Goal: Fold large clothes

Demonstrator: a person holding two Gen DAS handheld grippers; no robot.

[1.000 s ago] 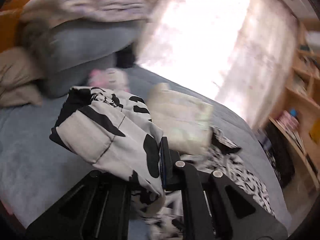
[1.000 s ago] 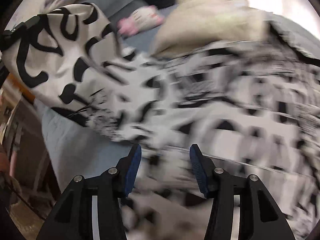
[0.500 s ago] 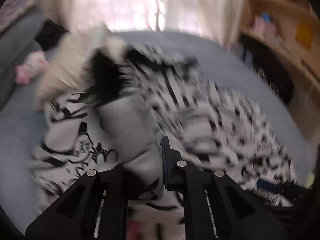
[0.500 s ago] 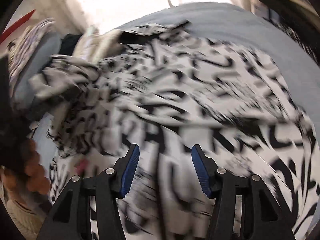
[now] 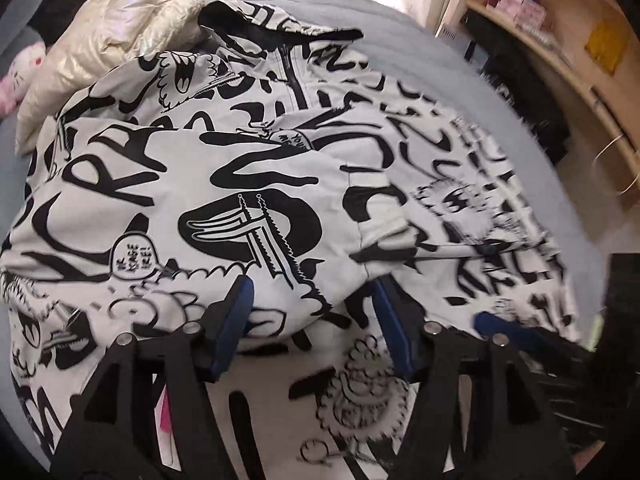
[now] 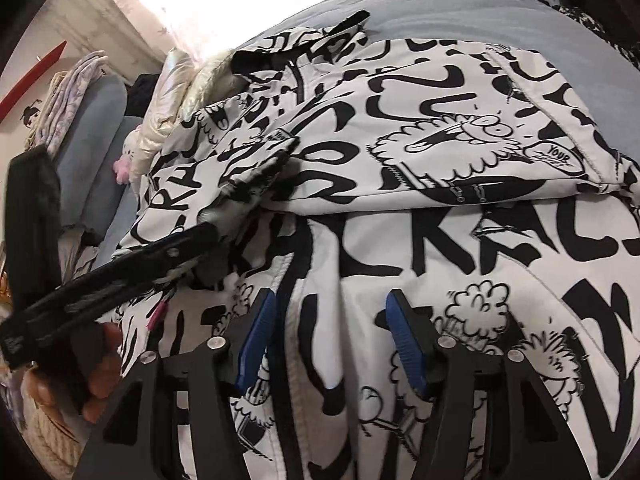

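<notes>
The big black-and-white jacket [image 5: 256, 184] is lying spread out on the grey bed [image 5: 420, 40], reaching up toward the bed's far edge. The left gripper [image 5: 312, 316] is hanging over it; its jaws have just been opening and are holding nothing. The right gripper [image 6: 332, 336] is also hanging over it, jaws apart and just opening wider, holding nothing. A cream puffy coat [image 5: 104, 44] is lying at the jacket's far left corner.

The black-and-white jacket [image 6: 460, 184] bears big letters "KRA" across its front — and a speech bubble [image 6: 558, 155] reading "YOUR".
</notes>
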